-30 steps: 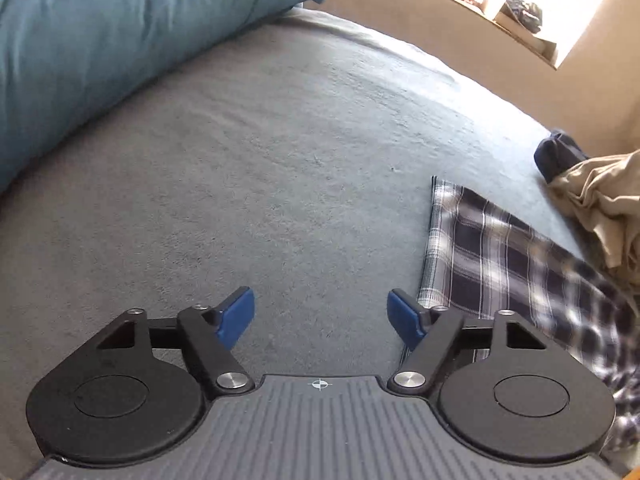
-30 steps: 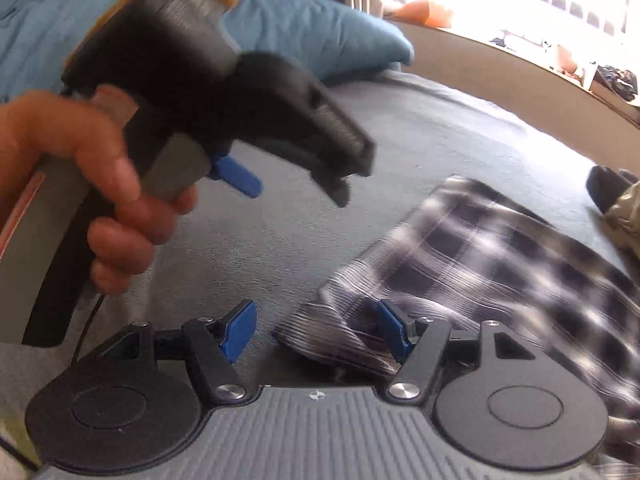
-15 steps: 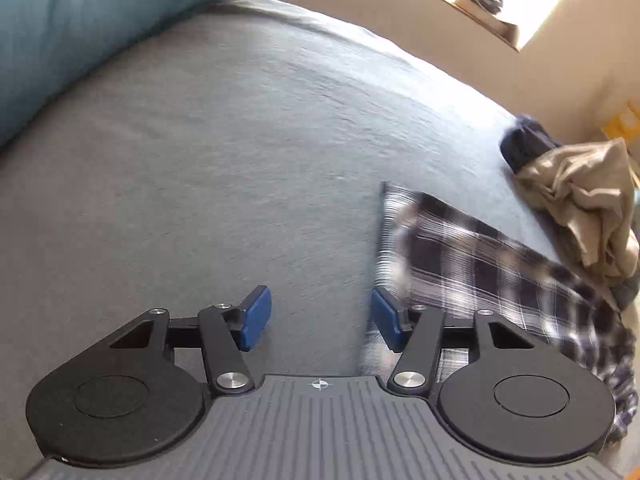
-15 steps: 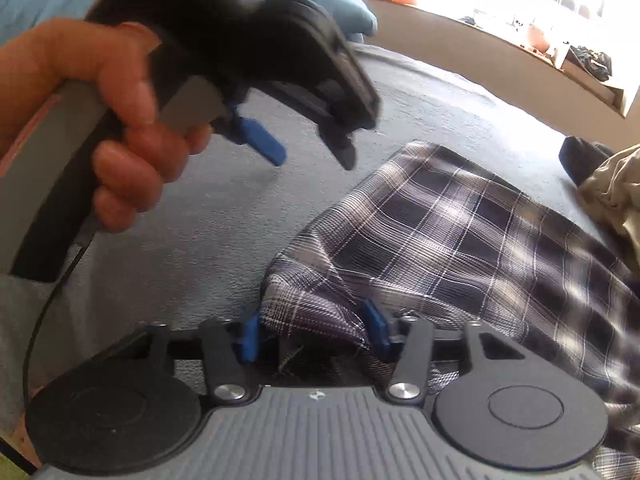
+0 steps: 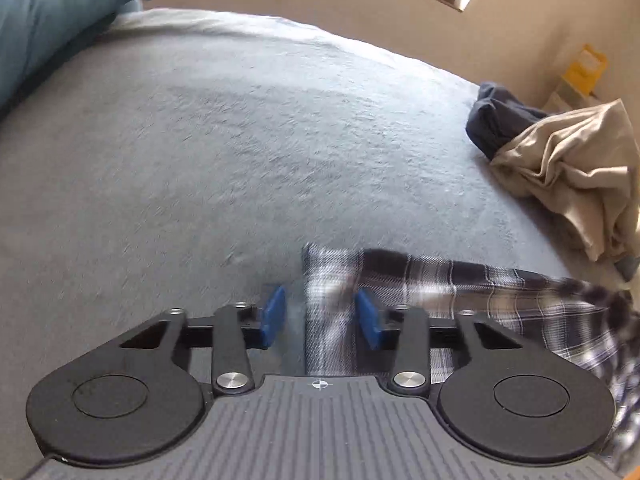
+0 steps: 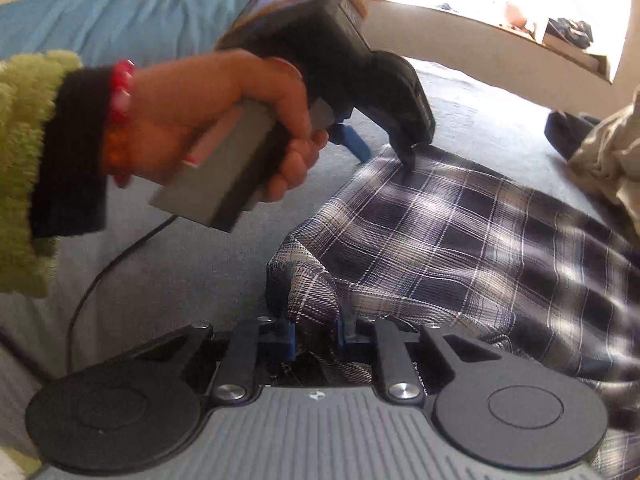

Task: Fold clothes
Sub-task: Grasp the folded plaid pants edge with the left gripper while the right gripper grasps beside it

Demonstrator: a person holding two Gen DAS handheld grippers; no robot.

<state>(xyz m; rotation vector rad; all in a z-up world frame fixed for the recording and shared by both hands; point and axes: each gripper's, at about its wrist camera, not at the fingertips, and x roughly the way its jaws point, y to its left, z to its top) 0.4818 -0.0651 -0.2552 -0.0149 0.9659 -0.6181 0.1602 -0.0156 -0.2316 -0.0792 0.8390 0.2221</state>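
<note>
A dark blue and white plaid garment (image 6: pixel 472 248) lies on the grey bed cover. My right gripper (image 6: pixel 314 336) is shut on a bunched near corner of it. My left gripper (image 5: pixel 320 316) is open, its blue pads on either side of the far corner of the plaid garment (image 5: pixel 460 284), with a gap still showing on the left side. In the right wrist view the left gripper (image 6: pixel 384 148) is held by a hand, its tips down on that far corner.
A crumpled beige garment (image 5: pixel 576 176) and a dark navy one (image 5: pixel 500 120) lie at the right of the bed. A blue pillow (image 5: pixel 52 20) is at the far left. A cable (image 6: pixel 108 272) trails over the grey bed cover (image 5: pixel 240 152). A wall and window ledge stand behind.
My right gripper closed on the near corner of the plaid garment. My left gripper moved right and down onto the far corner, and its jaws narrowed around the cloth.
</note>
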